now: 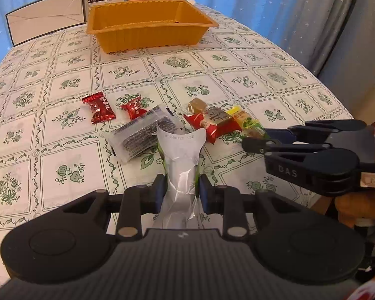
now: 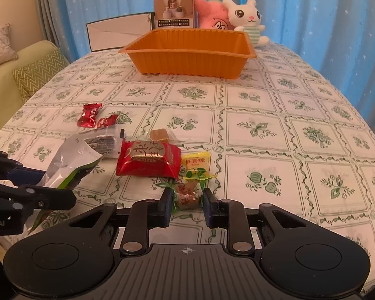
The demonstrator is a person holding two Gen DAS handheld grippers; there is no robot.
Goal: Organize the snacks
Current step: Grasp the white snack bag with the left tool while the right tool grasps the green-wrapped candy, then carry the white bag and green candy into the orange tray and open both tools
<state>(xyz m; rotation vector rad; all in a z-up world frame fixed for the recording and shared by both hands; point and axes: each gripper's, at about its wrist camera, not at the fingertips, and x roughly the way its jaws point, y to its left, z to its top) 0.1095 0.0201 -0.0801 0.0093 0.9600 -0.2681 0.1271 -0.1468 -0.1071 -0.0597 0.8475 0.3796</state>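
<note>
In the left wrist view, the left gripper [image 1: 180,190] was clamped on a silver-backed snack packet [image 1: 179,160] held above the tablecloth [image 1: 237,67], with two red candies [image 1: 98,108], a dark seaweed pack [image 1: 142,135] and a red cake packet [image 1: 212,122] just beyond it, and the orange tray [image 1: 150,25] well apart at the far end. In the right wrist view, the right gripper [image 2: 187,203] was closed on a small brown candy [image 2: 187,196] beside a yellow sweet [image 2: 197,166], the left gripper's packet lifted at left.
</note>
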